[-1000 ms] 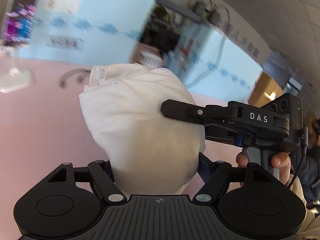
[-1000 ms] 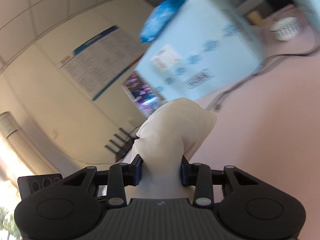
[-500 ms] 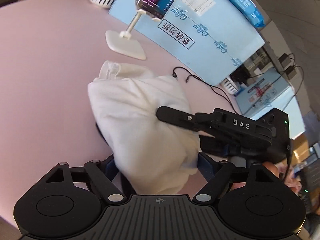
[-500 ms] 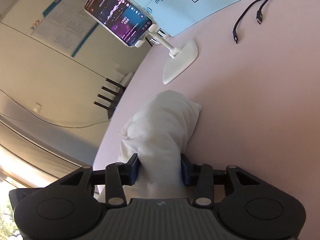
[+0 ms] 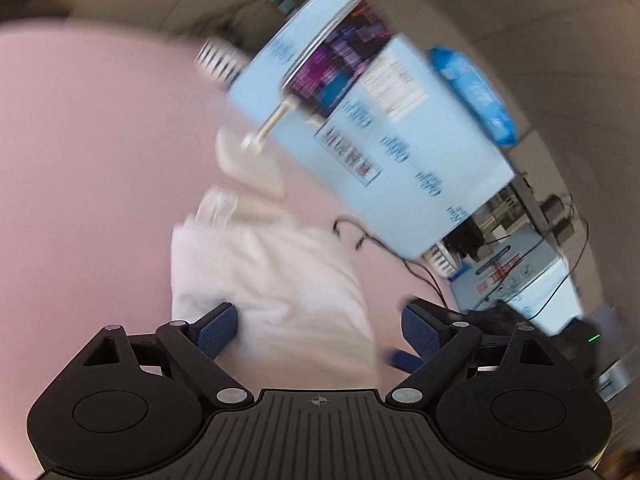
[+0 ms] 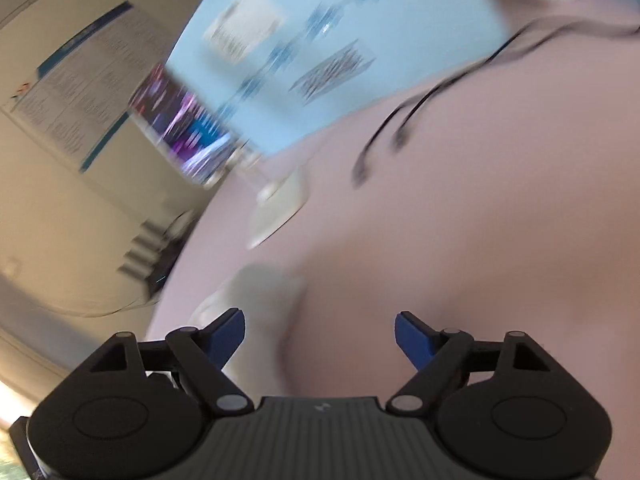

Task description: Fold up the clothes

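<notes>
The left wrist view shows the white garment (image 5: 268, 280) as a folded bundle lying on the pink counter (image 5: 92, 168), directly ahead of the left hand-held gripper (image 5: 320, 328). Its jaws are spread; the left pad (image 5: 218, 326) sits against the bundle's edge, the right pad stands clear.

The right wrist view shows only a blurred end of the garment (image 6: 260, 296), near the left pad of the right hand-held gripper (image 6: 320, 334), whose jaws are spread wide and hold nothing.

Beyond the garment stand a phone on a white stand (image 5: 256, 160), a light blue box (image 5: 400, 152) and a black cable (image 6: 408, 120). Both views are motion-blurred.
</notes>
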